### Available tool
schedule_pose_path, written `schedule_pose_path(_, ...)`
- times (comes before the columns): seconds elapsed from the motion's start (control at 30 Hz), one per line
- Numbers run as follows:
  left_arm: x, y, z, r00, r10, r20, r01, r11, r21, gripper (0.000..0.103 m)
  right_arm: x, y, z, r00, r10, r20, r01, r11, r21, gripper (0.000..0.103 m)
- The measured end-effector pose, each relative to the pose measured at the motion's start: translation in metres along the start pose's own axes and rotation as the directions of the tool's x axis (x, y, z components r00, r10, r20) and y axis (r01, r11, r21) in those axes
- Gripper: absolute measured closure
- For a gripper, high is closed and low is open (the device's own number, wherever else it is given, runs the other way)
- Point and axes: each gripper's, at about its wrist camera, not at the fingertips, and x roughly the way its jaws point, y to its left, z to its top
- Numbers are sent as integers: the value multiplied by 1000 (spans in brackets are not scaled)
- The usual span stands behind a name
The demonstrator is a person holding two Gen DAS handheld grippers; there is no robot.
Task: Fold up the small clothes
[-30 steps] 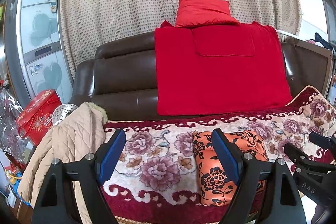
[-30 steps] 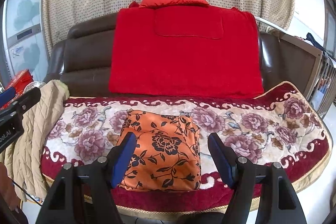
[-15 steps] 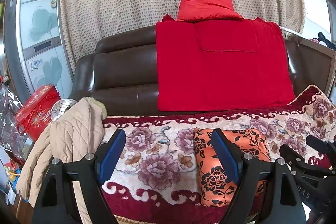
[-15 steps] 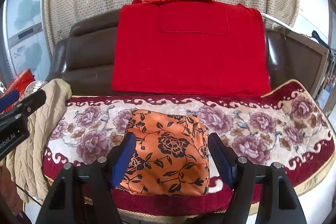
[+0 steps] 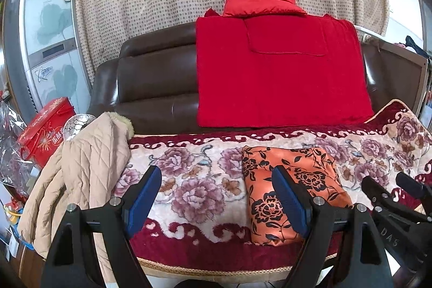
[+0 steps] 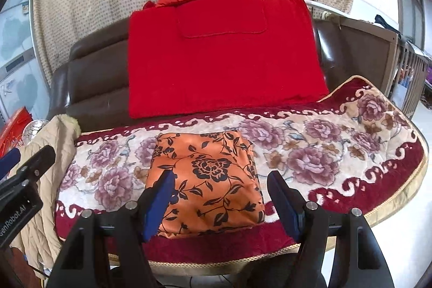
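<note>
Orange cloth [image 6: 208,180]: one, folded, flat on floral blanket [image 6: 324,153] covering sofa [image 5: 156,88] seat; near edge partly hidden behind gripper fingers. Left gripper [image 5: 216,196]: jaws wide, empty, left of cloth. Right gripper [image 6: 220,193]: jaws wide, empty, over cloth's near edge; contact unclear. One beige jacket [image 5: 81,166] left of cloth, lower part cut off. Two red cushions behind.

Orange floral garment [image 6: 208,180]: smooth cloth, satin sheen. Plush floral blanket [image 6: 324,153]: matt, fuzzy pile. Sofa [image 5: 156,82]: glossy brown leather (or a look-alike). Red throw [image 5: 278,77]: matt, velvety. Beige jacket [image 5: 86,166]: quilted, dull cloth. Fingers [image 5: 143,193]: matt black plastic, ribbed blue pads.
</note>
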Motion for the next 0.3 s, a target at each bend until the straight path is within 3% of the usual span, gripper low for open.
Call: schedule_pose_path(0.3,15,-4,6,999,-30,-13,30,999,-14,19,6,-3,7,1000,2,1,-2,1000,0,28)
